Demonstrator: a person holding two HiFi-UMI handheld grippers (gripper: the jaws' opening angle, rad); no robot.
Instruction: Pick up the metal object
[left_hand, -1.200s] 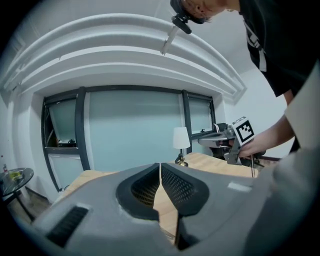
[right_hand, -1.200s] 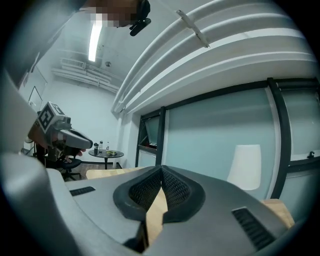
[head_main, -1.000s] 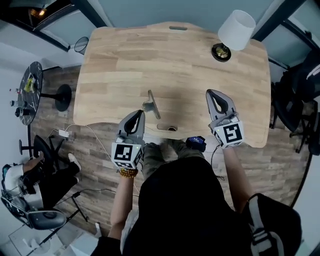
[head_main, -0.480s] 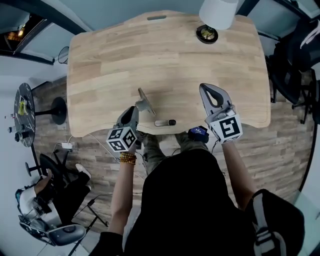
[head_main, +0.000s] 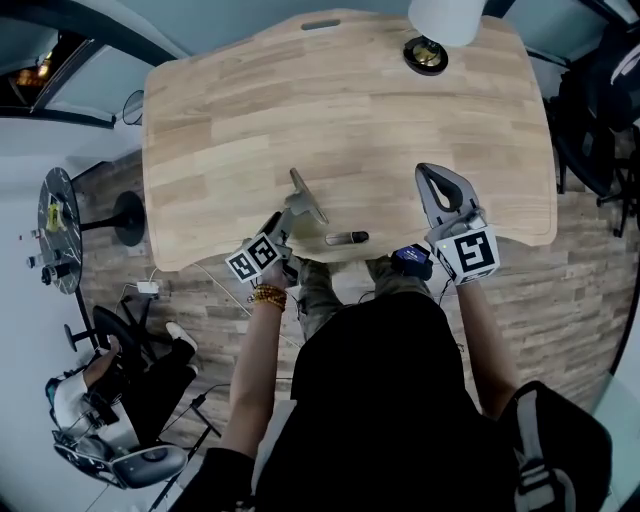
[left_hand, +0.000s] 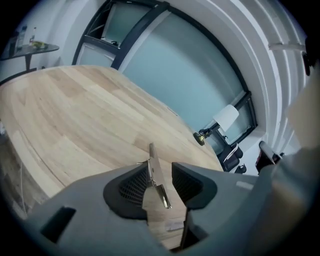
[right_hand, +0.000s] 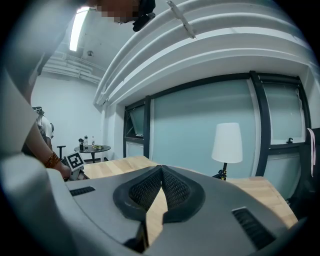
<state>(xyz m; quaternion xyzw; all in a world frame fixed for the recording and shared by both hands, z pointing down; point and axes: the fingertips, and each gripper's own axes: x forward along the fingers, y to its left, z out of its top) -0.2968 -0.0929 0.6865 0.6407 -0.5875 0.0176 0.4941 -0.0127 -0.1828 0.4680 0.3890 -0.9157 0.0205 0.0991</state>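
Left gripper (head_main: 284, 219) is angling down over the near edge of the light wooden table with rounded corners (head_main: 230, 110). Its jaws have just been opening and are standing spread, with the thin flat grey metal bracket (left_hand: 156, 176) sitting between the pads, not clamped. Bracket is lying just inside the near edge, left of centre. Right gripper (right_hand: 161, 169) is hovering above the right near edge, pads pressed together on nothing. Broad tabletop is stretching beyond to the white-shaded lamp (head_main: 445, 20) at the far edge.
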